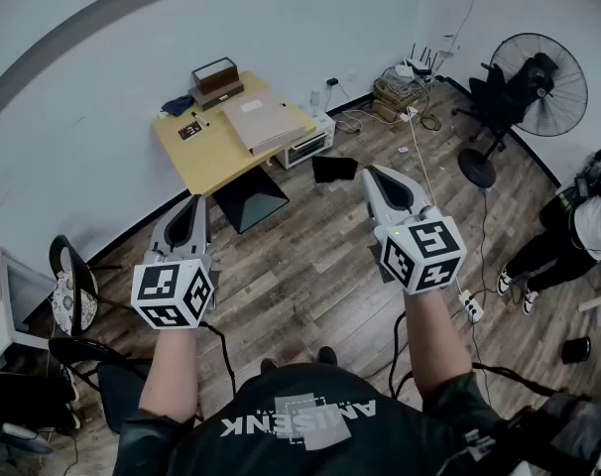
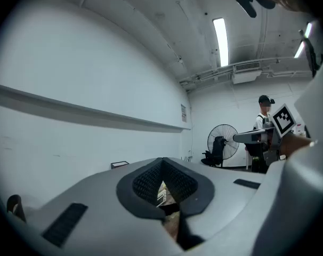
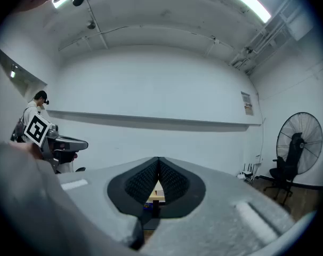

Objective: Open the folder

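A beige folder [image 1: 261,122] lies shut on a yellow table [image 1: 206,157] by the far wall, well ahead of both grippers. I hold my left gripper [image 1: 191,204] and my right gripper [image 1: 377,175] level in the air over the wooden floor, side by side, pointing toward the table. The jaws of both are shut with nothing between them. In the left gripper view the left gripper [image 2: 162,161] has its ribbed pads meeting at the tip. The right gripper [image 3: 159,161] looks the same in its own view, with a sliver of the table [image 3: 153,192] showing below the tip.
A dark box [image 1: 216,75] and small items stand on the table's far side. A white appliance [image 1: 305,145] and a black panel [image 1: 334,169] sit on the floor beside it. A standing fan [image 1: 539,82], cables, a chair [image 1: 72,296] and another person [image 1: 578,226] surround the floor.
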`<action>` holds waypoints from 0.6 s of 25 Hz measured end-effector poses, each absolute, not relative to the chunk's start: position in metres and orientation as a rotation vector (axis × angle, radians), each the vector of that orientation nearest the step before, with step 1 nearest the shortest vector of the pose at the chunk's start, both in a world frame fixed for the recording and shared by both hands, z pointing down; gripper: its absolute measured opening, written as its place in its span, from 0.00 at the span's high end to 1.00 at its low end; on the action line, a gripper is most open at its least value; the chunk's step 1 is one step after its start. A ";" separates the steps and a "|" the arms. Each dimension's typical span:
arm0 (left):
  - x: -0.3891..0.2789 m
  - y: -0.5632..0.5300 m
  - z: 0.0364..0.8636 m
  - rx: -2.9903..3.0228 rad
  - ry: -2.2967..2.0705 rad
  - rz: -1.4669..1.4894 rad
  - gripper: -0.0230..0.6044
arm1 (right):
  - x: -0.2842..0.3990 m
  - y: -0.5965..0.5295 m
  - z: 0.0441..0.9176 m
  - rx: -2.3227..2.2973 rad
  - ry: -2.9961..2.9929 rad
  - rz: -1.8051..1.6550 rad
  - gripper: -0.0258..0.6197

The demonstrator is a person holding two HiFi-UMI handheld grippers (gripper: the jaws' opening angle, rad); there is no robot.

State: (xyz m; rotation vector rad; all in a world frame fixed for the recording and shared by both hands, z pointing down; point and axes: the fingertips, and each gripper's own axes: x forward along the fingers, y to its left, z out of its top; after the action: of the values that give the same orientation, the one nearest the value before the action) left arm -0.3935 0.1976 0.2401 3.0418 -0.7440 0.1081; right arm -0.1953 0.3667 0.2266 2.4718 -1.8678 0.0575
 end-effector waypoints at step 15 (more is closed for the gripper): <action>-0.381 0.202 0.239 2.982 -0.703 0.088 0.96 | -0.186 0.362 0.226 2.440 -1.907 0.062 0.95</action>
State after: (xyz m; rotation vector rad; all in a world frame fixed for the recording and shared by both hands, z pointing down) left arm -0.3811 0.2015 0.2390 2.9822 -0.7032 0.0882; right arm -0.1863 0.3622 0.2260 2.4404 -1.9072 0.0619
